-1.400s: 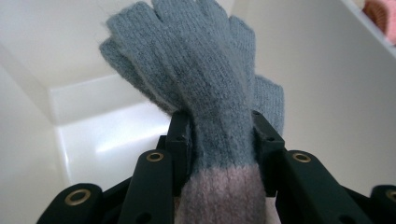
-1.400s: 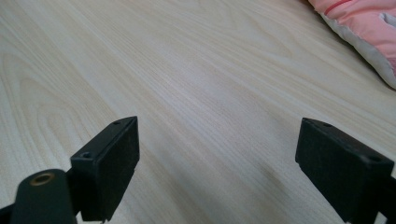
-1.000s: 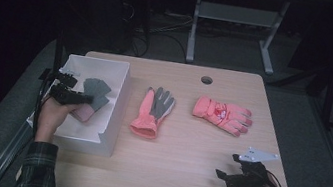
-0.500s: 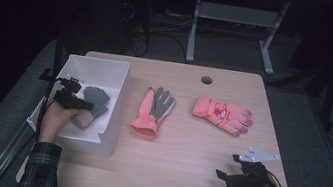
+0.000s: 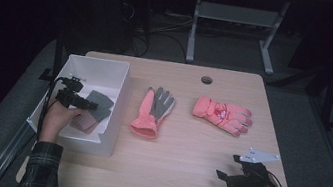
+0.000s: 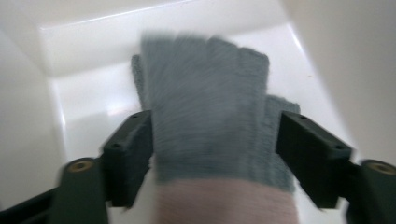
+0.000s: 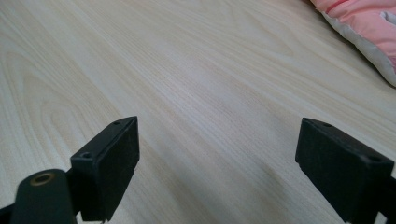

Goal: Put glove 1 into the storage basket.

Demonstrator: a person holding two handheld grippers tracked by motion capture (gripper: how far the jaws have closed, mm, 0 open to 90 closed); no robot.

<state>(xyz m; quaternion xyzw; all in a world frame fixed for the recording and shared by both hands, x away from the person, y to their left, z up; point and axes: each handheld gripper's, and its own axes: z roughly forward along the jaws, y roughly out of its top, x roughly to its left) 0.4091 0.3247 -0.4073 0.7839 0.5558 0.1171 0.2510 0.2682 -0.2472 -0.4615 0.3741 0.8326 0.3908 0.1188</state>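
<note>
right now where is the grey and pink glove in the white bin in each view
High view: the glove lies in the white bin, at left, by the left gripper.
Left gripper view: centre, grey fingers up, pink cuff at the bottom edge, between the open jaws.
Right gripper view: not in it.
Shared landmark: the white bin's walls.

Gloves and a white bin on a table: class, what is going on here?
A person is putting gloves into the white bin. The left gripper has just been opening over the grey and pink glove, which lies between its fingers inside the bin. The right gripper rests open on the table. Two more gloves, one palm-up and one pink, wait there.
</note>
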